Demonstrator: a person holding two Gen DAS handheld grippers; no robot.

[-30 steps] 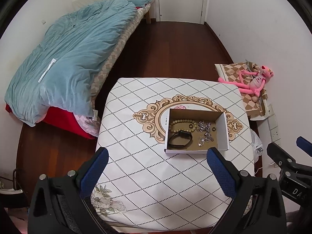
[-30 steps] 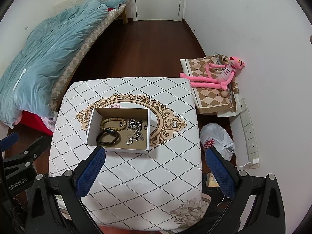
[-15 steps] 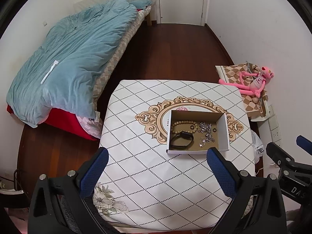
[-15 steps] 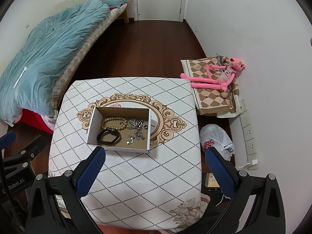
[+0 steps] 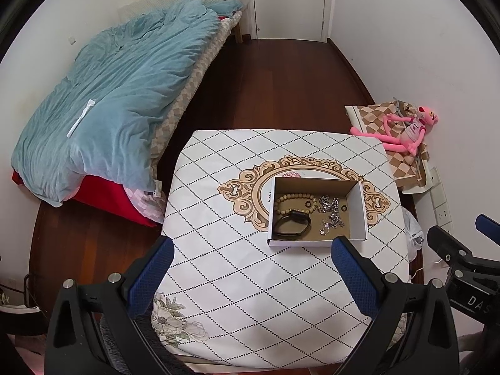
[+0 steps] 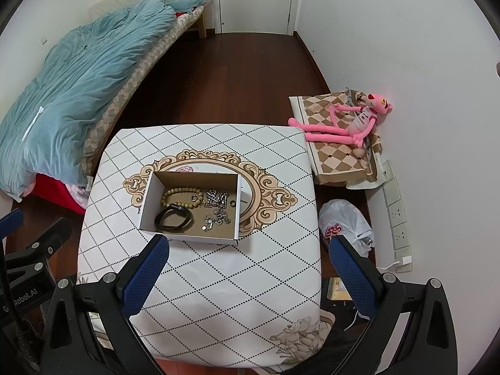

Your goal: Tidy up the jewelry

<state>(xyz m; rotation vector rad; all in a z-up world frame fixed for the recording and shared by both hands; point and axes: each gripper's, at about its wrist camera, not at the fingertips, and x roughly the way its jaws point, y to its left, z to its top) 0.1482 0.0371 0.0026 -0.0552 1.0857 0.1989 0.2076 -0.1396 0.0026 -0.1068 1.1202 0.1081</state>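
A shallow cardboard box [image 5: 356,215] [image 6: 147,206] sits on the diamond-patterned table [image 5: 234,265] [image 6: 237,275]. Inside lie a wooden bead bracelet [image 5: 289,199] [image 6: 182,191], a black band [image 5: 292,225] [image 6: 172,218], silver chains [image 5: 329,206] [image 6: 216,201] and small rings. My left gripper [image 5: 251,251] hangs open high above the table's near side, with nothing between its blue fingers. My right gripper [image 6: 250,250] is likewise open and empty, above the table's near right part. Each gripper shows at the edge of the other's view.
A bed with a teal duvet [image 5: 109,100] [image 6: 75,87] lies to the left. A pink plush toy [image 5: 403,131] [image 6: 350,122] rests on checked fabric by the right wall, with a white plastic bag [image 6: 343,225] and wall sockets [image 6: 397,215] near it. A closed door [image 5: 289,0] stands beyond dark wooden floor.
Both views have pulled back and up slightly, so the table and box sit a little lower and smaller. Nothing in the box has moved, and both grippers stay open.
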